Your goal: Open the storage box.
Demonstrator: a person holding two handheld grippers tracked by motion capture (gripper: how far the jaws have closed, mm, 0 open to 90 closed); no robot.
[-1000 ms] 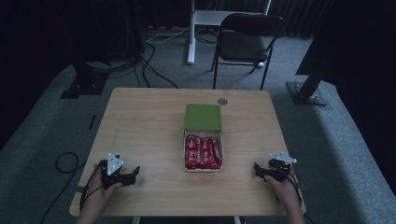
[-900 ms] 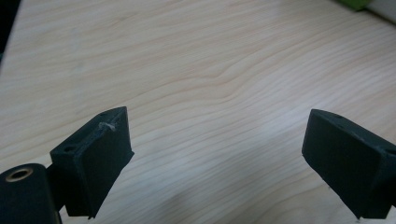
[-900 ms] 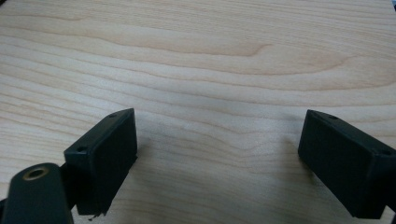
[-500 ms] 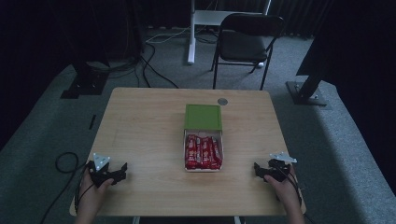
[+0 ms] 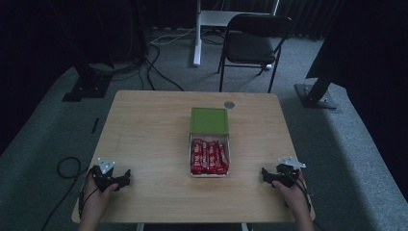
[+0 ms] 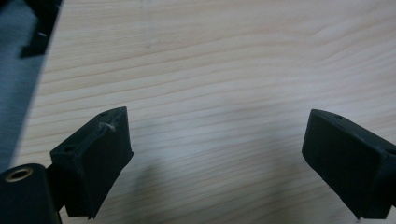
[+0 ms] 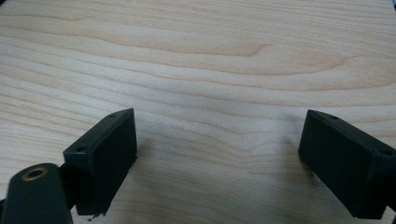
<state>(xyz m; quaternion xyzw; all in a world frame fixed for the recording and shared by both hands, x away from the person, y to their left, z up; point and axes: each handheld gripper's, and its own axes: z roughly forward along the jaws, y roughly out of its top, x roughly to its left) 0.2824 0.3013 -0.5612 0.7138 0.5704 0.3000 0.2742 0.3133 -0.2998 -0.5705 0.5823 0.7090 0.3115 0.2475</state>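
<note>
A white box [image 5: 210, 153] full of red packets [image 5: 208, 156] sits at the middle of the wooden table [image 5: 144, 134], its green lid [image 5: 209, 120] lying just behind it. My left gripper [image 5: 126, 177] rests low on the table near the front left corner, jaws wide open with bare wood between them [image 6: 217, 154]. My right gripper [image 5: 265, 175] rests near the front right corner, pointing toward the box, also open over bare wood [image 7: 217, 149]. Both stand well apart from the box.
A small round grey disc [image 5: 229, 104] lies near the table's far edge. A black folding chair [image 5: 253, 45] and a white stand [image 5: 198, 33] are behind the table. Cables [image 5: 67, 168] trail on the grey carpet at the left.
My left gripper has shifted a little to the left and toward the front edge. The right gripper and the box have stayed put.
</note>
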